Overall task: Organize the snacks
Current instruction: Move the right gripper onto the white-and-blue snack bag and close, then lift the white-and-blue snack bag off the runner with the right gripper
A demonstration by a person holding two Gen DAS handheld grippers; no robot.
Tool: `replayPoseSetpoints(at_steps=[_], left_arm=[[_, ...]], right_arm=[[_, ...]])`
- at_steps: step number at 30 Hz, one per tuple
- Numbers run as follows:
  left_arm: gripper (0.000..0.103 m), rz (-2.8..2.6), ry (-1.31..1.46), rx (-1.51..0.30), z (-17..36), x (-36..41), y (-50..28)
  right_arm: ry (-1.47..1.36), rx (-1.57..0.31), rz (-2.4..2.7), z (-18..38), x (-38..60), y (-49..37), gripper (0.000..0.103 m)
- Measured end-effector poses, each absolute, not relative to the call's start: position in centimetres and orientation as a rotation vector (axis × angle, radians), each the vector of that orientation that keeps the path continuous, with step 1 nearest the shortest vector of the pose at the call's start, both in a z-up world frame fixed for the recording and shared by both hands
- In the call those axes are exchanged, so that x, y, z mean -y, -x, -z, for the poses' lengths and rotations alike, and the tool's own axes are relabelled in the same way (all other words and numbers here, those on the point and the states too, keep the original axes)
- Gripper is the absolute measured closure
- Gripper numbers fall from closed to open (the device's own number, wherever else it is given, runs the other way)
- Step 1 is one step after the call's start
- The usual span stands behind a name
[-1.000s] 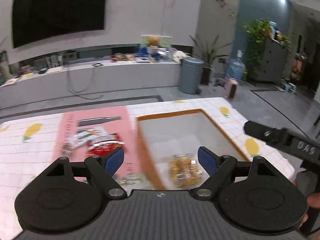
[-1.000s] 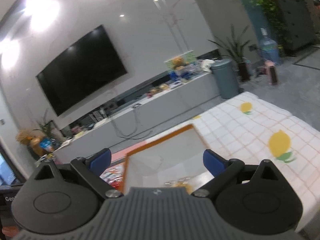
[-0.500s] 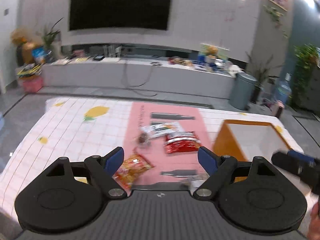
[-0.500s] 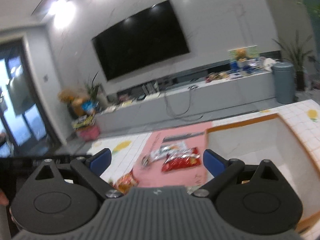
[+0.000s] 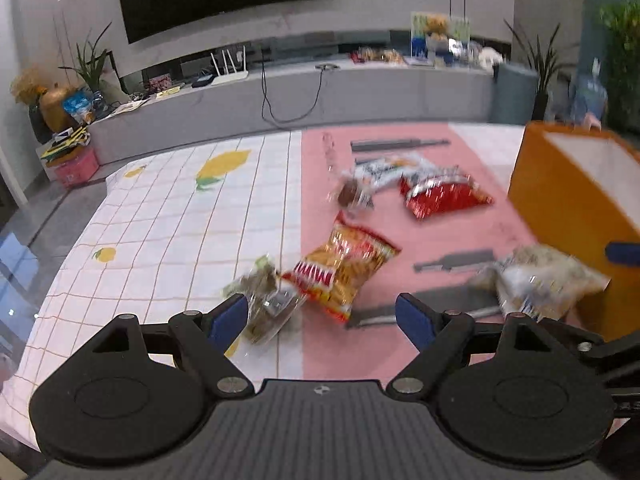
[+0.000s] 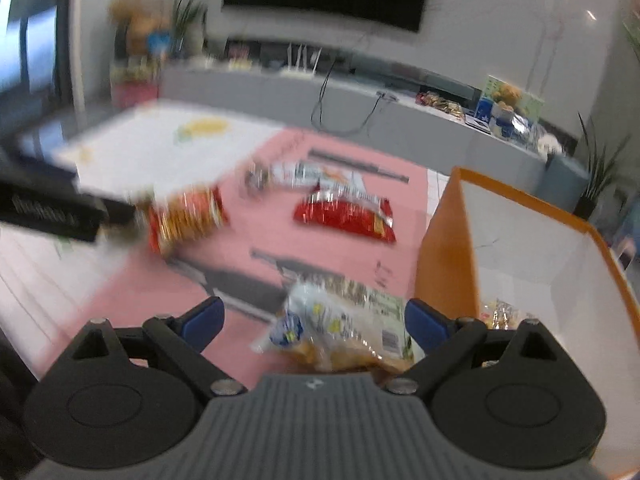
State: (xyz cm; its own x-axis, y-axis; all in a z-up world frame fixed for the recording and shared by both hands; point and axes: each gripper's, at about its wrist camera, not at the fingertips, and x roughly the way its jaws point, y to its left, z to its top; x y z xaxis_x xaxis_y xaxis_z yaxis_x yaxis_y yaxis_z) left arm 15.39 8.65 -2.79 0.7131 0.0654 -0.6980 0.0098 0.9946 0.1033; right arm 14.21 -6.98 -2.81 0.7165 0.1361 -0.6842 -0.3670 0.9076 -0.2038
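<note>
Left gripper [image 5: 322, 318] spread wide, empty, right gripper [image 6: 314, 322] likewise

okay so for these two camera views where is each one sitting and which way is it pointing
Left wrist: sits on the left gripper, looks across the pink mat at scattered packets; its open fingers show.
Right wrist: sits on the right gripper, over a pale snack bag beside the orange box; open fingers show.
Shared: red packet, box, mat.

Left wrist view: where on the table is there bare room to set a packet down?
The white checked cloth, left of the pink mat, lies bare up to the far edge. The mat is crowded: orange chip bag, red packet, white packet, pale bag beside the orange box.
</note>
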Motion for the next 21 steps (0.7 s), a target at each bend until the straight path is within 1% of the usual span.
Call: replayPoseSetpoints(at_steps=[5,10,14,16,17,18,20,21], left_arm=[[0.005,-0.064,-0.145,-0.791,3.2,-8.8,-15.3],[0.005,-0.101,-0.176,-0.768,2.7,-9.5,-15.3],[0.005,-0.125,-0.166,-0.773,2.7,-10.1,-15.5],[0.005,-0.132,-0.148,-0.776,2.6,-10.6,-15.7],[0.005,-0.135,-0.136,-0.777,2.5,-10.8,-15.7],[0.005,-0.136,-0.129,-0.778,2.5,-11.0,-15.7],[0.005,-0.14,-0.117,-0.778,2.4,-11.3,-15.6],[0.005,-0.143,-0.112,-0.778,2.4,-11.4,-15.5]], right_arm=[[0.432,-0.714,-0.154,5.2,5.6,-15.8,0.007],[0.5,-0.693,-0.057,6.3,4.5,-16.8,0.006],[0.53,-0.699,-0.013,6.8,3.9,-17.3,0.008],[0.574,-0.707,-0.016,7.1,3.5,-17.2,0.016],[0.562,-0.747,-0.05,7.2,3.4,-17.3,0.035],[0.526,-0.793,-0.076,7.4,3.5,-17.4,0.044],[0.52,-0.803,-0.084,7.8,3.4,-17.1,0.043],[0.531,-0.808,-0.089,8.0,3.2,-17.1,0.044]])
